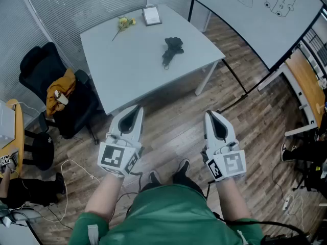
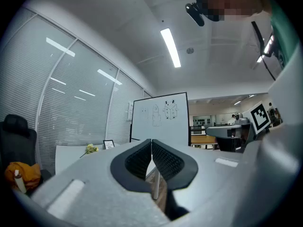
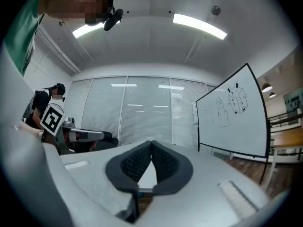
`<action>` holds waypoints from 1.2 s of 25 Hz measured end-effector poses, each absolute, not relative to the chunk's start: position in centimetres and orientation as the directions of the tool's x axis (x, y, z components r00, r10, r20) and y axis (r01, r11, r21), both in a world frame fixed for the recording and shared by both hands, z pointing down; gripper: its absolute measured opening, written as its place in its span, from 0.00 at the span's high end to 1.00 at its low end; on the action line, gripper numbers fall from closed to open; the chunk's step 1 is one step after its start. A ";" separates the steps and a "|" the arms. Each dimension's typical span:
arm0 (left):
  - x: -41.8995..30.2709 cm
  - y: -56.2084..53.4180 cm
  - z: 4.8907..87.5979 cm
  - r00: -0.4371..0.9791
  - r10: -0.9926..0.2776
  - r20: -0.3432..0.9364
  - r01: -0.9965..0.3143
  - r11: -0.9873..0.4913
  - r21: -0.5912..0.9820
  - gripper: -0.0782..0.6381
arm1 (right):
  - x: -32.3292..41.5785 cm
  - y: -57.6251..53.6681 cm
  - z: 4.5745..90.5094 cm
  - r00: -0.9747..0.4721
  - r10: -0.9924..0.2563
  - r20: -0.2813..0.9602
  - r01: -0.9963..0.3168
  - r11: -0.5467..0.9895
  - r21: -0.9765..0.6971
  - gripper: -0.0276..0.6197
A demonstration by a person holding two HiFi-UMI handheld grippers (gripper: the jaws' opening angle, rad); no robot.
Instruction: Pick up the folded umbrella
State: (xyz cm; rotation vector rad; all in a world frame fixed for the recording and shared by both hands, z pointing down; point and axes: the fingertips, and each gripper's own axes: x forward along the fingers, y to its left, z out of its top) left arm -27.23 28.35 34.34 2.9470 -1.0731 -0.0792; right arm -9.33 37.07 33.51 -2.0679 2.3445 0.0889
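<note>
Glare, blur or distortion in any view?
Head view: sharp, evenly lit, folded umbrella on the table clear, whiteboard edge bowed. Left gripper view: strong fisheye, dark corners, ceiling light blown out. Right gripper view: same fisheye, ceiling lights glaring.

There's a pale grey desk on the wooden floor, a yellow flower and small frame near its far corner, a black chair carrying a mustard jacket beside its left edge, and a whiteboard off right.

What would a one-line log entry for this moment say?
stage: before reach | left gripper: shut, empty | right gripper: shut, empty | folded umbrella: lying on table, untouched
</note>
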 end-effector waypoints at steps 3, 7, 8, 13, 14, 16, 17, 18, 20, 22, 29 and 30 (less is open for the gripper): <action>-26.2 28.5 34.5 0.767 -0.640 -0.035 -0.640 -0.768 0.016 0.87 | -8.7 37.3 33.6 -0.133 -0.990 -0.049 -0.990 0.131 0.045 0.95; -23.7 28.8 34.5 0.765 -0.643 -0.023 -0.643 -0.766 0.017 0.87 | -6.1 37.5 33.8 -0.129 -0.991 -0.047 -0.991 0.127 0.052 0.95; -23.0 28.8 34.3 0.764 -0.644 -0.024 -0.644 -0.765 0.017 0.87 | -5.0 37.3 33.7 -0.125 -0.991 -0.056 -0.991 0.123 0.046 0.95; -18.8 27.7 33.4 0.748 -0.663 -0.025 -0.664 -0.748 0.007 0.87 | 0.4 36.1 32.7 -0.130 -0.987 -0.095 -0.991 0.128 0.030 0.95; -17.8 27.5 33.2 0.743 -0.669 -0.025 -0.669 -0.743 0.000 0.87 | 1.6 35.8 32.5 -0.132 -0.986 -0.100 -0.991 0.130 0.029 0.95; -15.8 27.3 32.8 0.735 -0.677 -0.027 -0.678 -0.735 -0.011 0.87 | 4.1 35.4 32.3 -0.135 -0.985 -0.108 -0.991 0.134 0.020 0.95; -14.8 27.2 32.5 0.732 -0.681 -0.027 -0.682 -0.731 -0.017 0.87 | 5.3 35.2 32.3 -0.137 -0.984 -0.111 -0.991 0.136 0.016 0.95; -14.0 27.2 32.4 0.728 -0.686 -0.027 -0.686 -0.727 -0.023 0.87 | 6.4 35.0 32.3 -0.140 -0.984 -0.112 -0.990 0.139 0.013 0.95; -12.8 27.0 32.1 0.717 -0.697 -0.023 -0.697 -0.716 -0.036 0.87 | 8.0 34.4 32.3 -0.150 -0.982 -0.114 -0.989 0.150 0.009 0.95; -12.2 26.7 32.1 0.702 -0.712 -0.018 -0.712 -0.700 -0.048 0.87 | 9.2 33.9 32.5 -0.165 -0.980 -0.113 -0.986 0.165 0.007 0.95; -11.3 24.3 33.1 0.657 -0.754 0.015 -0.751 -0.657 -0.064 0.87 | 12.3 31.2 34.3 -0.185 -0.979 -0.080 -0.982 0.187 -0.014 0.95; -11.3 23.9 33.4 0.653 -0.757 0.020 -0.755 -0.653 -0.063 0.87 | 12.4 30.7 34.7 -0.187 -0.979 -0.075 -0.982 0.189 -0.016 0.95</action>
